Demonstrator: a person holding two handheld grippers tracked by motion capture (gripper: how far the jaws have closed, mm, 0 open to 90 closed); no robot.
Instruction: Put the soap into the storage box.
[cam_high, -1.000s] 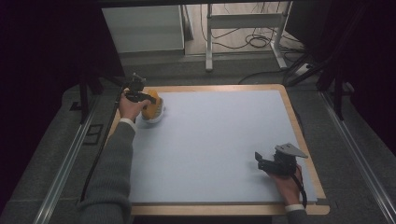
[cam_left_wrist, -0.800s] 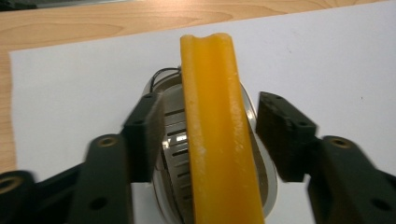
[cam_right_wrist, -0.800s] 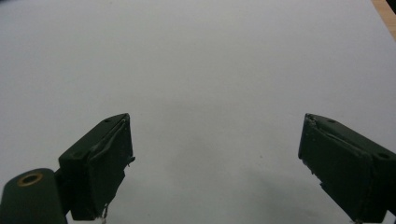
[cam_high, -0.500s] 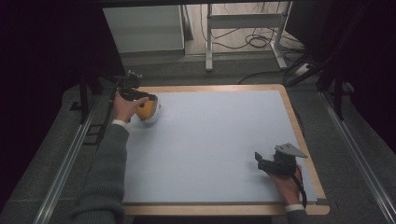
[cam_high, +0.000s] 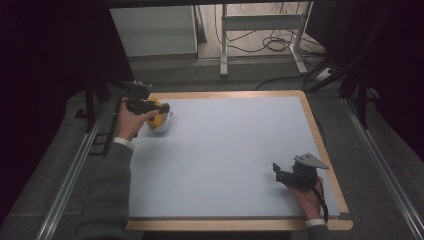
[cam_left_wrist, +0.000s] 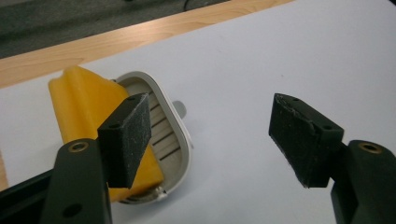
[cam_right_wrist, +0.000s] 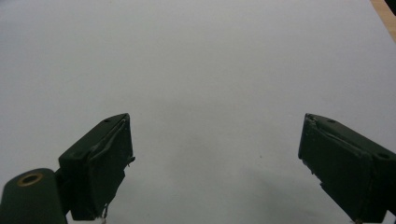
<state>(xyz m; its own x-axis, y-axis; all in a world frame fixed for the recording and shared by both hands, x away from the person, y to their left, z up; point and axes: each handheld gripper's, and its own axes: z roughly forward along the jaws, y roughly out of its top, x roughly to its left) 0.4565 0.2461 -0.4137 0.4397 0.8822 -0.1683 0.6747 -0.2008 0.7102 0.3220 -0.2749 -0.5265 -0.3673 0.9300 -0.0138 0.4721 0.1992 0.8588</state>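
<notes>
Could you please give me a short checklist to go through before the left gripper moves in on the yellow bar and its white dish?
1. Left gripper open: ok, jaws stand wide apart.
2. Yellow bar between the jaws: not ok, it lies at the left jaw, partly behind it.
3. Bar seated in the white dish: not ok, it leans tilted over the dish's rim.
4. Dish on the pale mat: ok, near its far left corner.
5. Right gripper out of the way: ok, open, at the mat's near right.

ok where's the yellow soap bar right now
In the high view the yellow soap bar lies in a white soap dish at the far left corner of the table mat, just in front of the open left gripper.
</notes>
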